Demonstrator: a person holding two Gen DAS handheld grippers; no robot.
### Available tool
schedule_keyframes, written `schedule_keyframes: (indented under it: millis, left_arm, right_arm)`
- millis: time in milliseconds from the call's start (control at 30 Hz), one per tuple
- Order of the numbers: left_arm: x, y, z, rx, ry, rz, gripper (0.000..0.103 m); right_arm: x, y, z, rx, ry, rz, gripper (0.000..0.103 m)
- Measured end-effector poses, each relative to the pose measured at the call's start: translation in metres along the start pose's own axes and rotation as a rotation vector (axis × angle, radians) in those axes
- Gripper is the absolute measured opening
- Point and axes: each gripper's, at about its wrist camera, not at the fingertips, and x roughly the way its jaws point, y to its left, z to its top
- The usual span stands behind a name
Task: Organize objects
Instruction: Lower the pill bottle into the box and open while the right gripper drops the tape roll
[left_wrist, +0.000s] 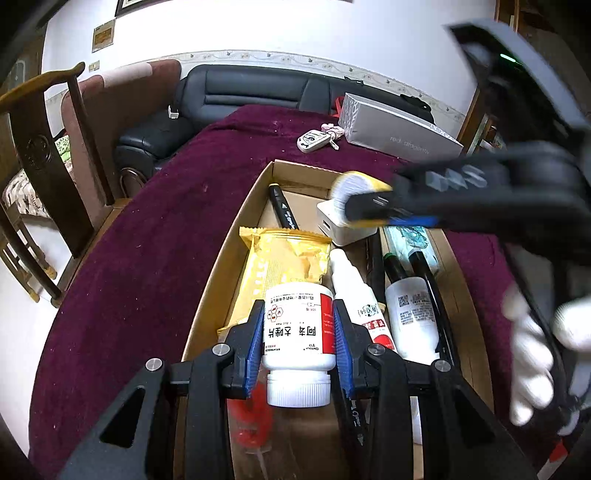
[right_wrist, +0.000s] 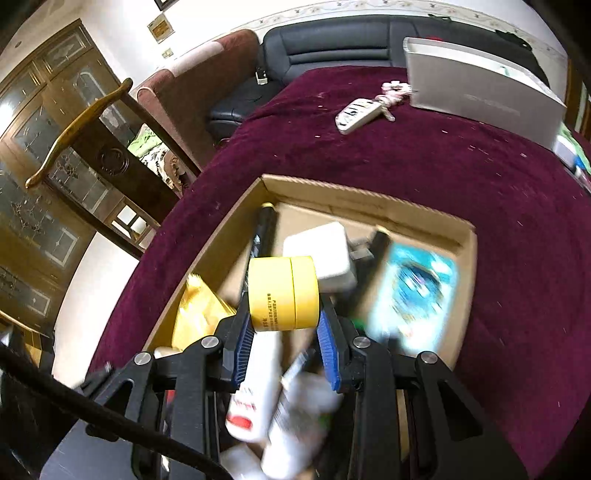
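- Left tool (left_wrist: 298, 332): clamped on a white pill bottle (left_wrist: 297, 332), cap toward the camera, held over the cardboard box (left_wrist: 225, 254).
- Right tool (right_wrist: 284, 328): clamped on a yellow jar (right_wrist: 282, 291), held above the box's contents.
- Box contents: gold snack packet (left_wrist: 280, 266), black marker (left_wrist: 282, 206), white charger (left_wrist: 343, 225), white spray bottle (left_wrist: 354, 291), white bottle with dark cap (left_wrist: 410, 302), blue-patterned packet (right_wrist: 413, 291).
- Desk (left_wrist: 147, 243), maroon cloth: box, key fob (left_wrist: 313, 141), grey carton (left_wrist: 395, 129).
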Motion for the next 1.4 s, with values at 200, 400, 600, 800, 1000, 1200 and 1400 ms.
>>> schedule_keyframes:
  millis: [200,400,600,800,1000,1200,1400]
  left_arm:
    - [-0.001,0.002,0.003,-0.007,0.000,-0.017,0.030]
    - [0.000,-0.004,0.004,0.001,0.002,-0.033,0.030]
    - [0.001,-0.002,0.004,-0.013,-0.006,-0.040,0.030]
    - [0.004,-0.003,0.006,-0.017,-0.008,-0.037,0.030]
    - [0.004,-0.006,0.005,-0.009,0.010,-0.018,0.030]
    - [0.001,-0.005,-0.003,-0.015,0.045,-0.004,0.030]
    - [-0.005,0.000,-0.011,-0.048,0.067,0.015,0.031]
  right_arm:
    - [0.029,0.007,0.024,0.000,0.026,-0.014,0.030]
    - [0.049,0.013,0.037,-0.027,0.035,-0.044,0.030]
    - [0.063,0.014,0.045,-0.034,0.048,-0.063,0.030]
    - [0.067,0.010,0.047,-0.034,0.058,-0.057,0.030]
    - [0.064,0.006,0.045,-0.012,0.056,-0.046,0.030]
    - [0.057,0.005,0.043,0.004,0.055,-0.019,0.034]
    - [0.041,0.007,0.046,0.007,0.011,-0.003,0.051]
